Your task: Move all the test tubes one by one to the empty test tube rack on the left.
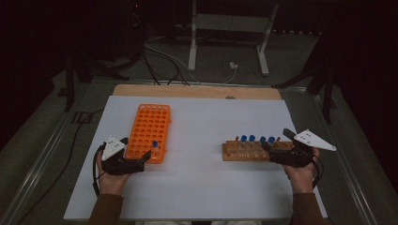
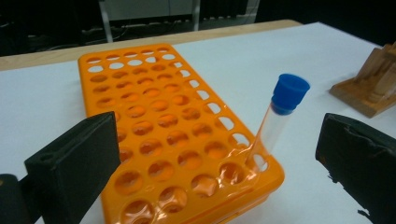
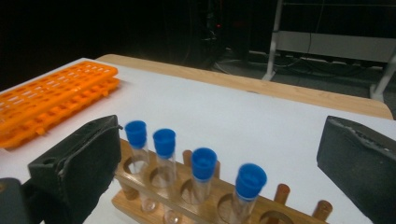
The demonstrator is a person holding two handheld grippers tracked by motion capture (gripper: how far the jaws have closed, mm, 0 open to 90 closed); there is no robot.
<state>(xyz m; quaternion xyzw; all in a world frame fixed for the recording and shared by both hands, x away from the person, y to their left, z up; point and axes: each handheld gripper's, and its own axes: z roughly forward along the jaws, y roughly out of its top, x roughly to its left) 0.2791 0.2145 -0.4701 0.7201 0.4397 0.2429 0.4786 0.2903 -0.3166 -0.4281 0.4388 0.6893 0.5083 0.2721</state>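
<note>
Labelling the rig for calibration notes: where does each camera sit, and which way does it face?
High view: above the person's side, looking forward and down on the white table; forearms, left gripper, right gripper.
Left gripper view: rides the left gripper, faces the orange rack and its one blue-capped tube; both jaws apart.
Right gripper view: rides the right gripper, faces the wooden rack with four tubes; jaws apart.
Shared: both racks appear in all three.

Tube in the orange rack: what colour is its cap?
Blue; the cap shows best in the left gripper view.
</note>
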